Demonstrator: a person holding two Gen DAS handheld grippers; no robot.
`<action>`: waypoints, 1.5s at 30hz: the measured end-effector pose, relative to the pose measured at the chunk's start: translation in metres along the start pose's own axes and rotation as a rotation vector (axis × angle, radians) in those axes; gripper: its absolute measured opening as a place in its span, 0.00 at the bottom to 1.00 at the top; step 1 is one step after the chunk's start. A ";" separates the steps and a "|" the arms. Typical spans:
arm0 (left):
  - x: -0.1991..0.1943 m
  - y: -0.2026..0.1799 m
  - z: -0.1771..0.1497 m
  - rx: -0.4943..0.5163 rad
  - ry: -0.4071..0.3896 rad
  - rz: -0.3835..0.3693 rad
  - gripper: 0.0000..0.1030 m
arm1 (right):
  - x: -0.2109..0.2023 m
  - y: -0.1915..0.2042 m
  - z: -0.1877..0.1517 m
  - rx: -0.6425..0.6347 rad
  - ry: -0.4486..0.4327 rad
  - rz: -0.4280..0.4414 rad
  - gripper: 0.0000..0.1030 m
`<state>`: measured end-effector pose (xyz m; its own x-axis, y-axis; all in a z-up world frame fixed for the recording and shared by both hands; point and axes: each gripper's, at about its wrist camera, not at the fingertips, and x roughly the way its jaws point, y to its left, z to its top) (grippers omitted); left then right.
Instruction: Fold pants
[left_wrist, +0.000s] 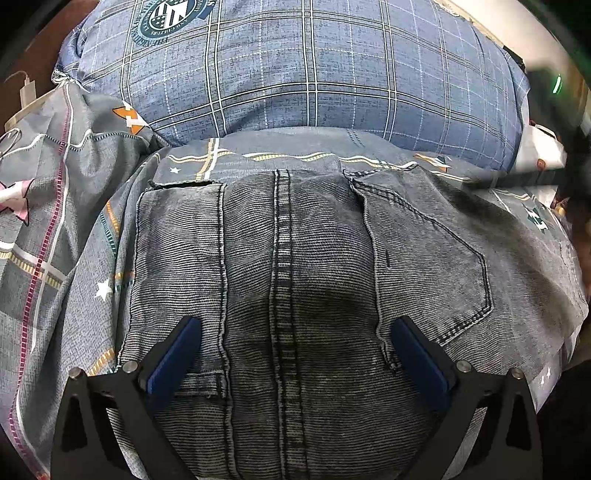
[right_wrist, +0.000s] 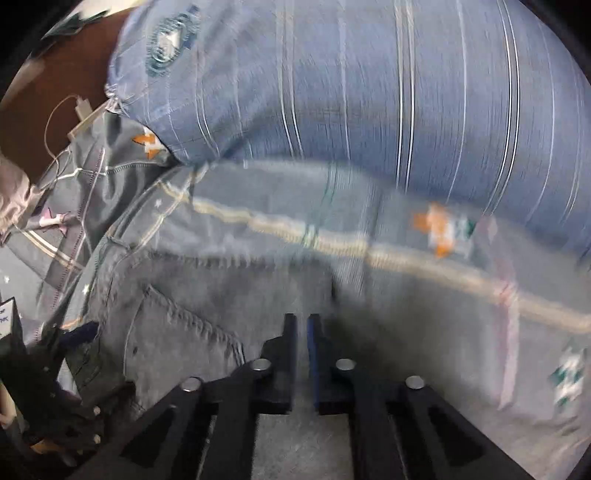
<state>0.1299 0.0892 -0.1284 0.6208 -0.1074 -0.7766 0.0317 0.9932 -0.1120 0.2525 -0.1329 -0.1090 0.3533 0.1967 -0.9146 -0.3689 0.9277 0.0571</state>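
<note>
Pants (left_wrist: 295, 258) lie spread beneath the left gripper (left_wrist: 295, 354), seemingly untouched.

The right wrist view was smeared by motion: the plaid pillow (right_wrist: 369, 92) ahead of the right gripper (right_wrist: 303, 325) showed only streaked lines, and the bedsheet (right_wrist: 424, 266) patterns beyond its fingertips were unreadable. Whether anything lay between its narrowly parted jaws could not be told. The jeans (right_wrist: 177, 332) to its left ran off under the gripper body. In the left wrist view, the jeans (left_wrist: 295, 258) continued below the left gripper (left_wrist: 295, 332) past the bottom edge, their legs unseen. A dark blurred shape (left_wrist: 554, 110) at upper right stayed unidentifiable. The pillow's (left_wrist: 295, 74) crest was cut off at the top.
</note>
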 end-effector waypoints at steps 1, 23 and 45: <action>0.000 0.000 0.000 0.000 -0.001 0.001 1.00 | 0.013 -0.014 -0.005 0.032 0.002 0.022 0.33; -0.004 -0.003 -0.006 -0.019 -0.051 0.032 1.00 | -0.095 -0.075 -0.078 0.357 -0.290 0.130 0.75; -0.068 -0.059 -0.020 -0.036 -0.094 0.072 1.00 | -0.175 -0.156 -0.223 0.662 -0.589 0.063 0.86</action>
<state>0.0705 0.0366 -0.0813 0.6910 -0.0292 -0.7223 -0.0428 0.9958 -0.0811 0.0570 -0.3828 -0.0471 0.8016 0.2156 -0.5576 0.1055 0.8671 0.4869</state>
